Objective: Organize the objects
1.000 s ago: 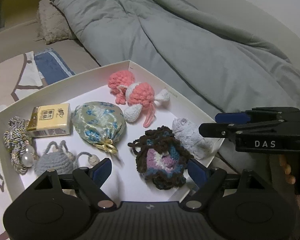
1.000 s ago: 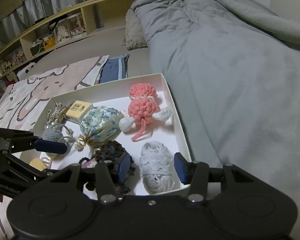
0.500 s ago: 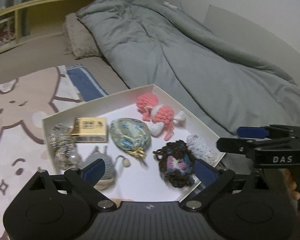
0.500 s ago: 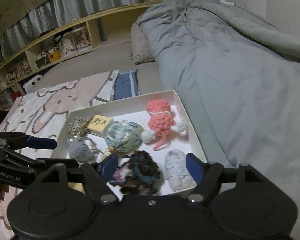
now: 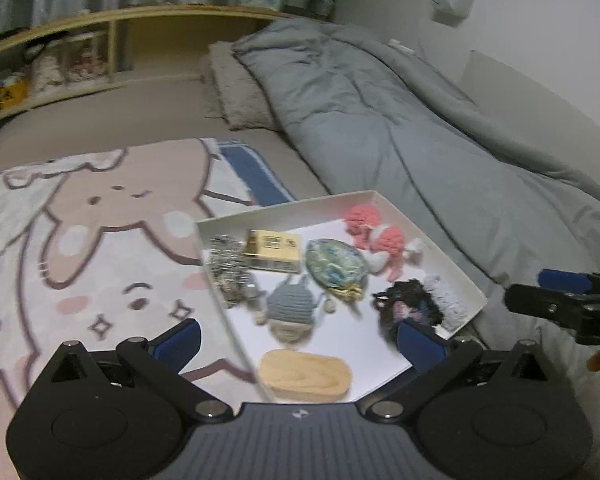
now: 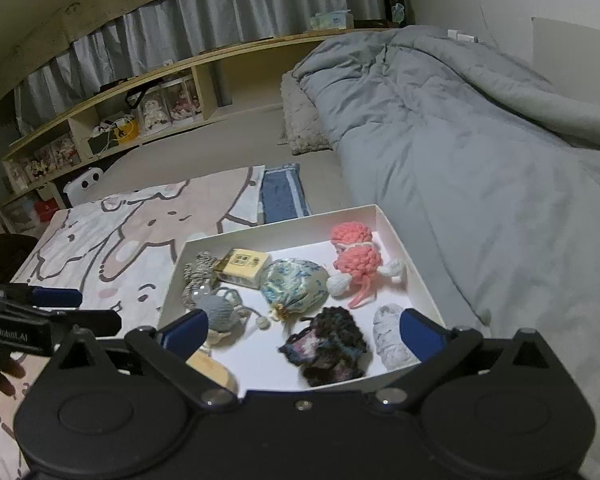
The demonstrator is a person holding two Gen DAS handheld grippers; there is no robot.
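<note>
Trinkets fill the white box (image 6: 416, 268) on the bed: pink doll (image 6: 356, 260) at its far right corner, dark pouch (image 6: 326, 346) and pale bundle (image 6: 390, 338) along its near edge. Left gripper (image 5: 298, 336) and right gripper (image 6: 302, 330) have just been opening, both released with nothing between their fingers.

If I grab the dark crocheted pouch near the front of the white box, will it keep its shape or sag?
The dark crocheted pouch looks like loose, open yarn lying slumped and flat, so it will probably sag and fold around the gripper pads. It seems light for its size, with no visible bulge. Its frilly edge and drawstring may snag on the pale yarn bundle right beside it.
</note>
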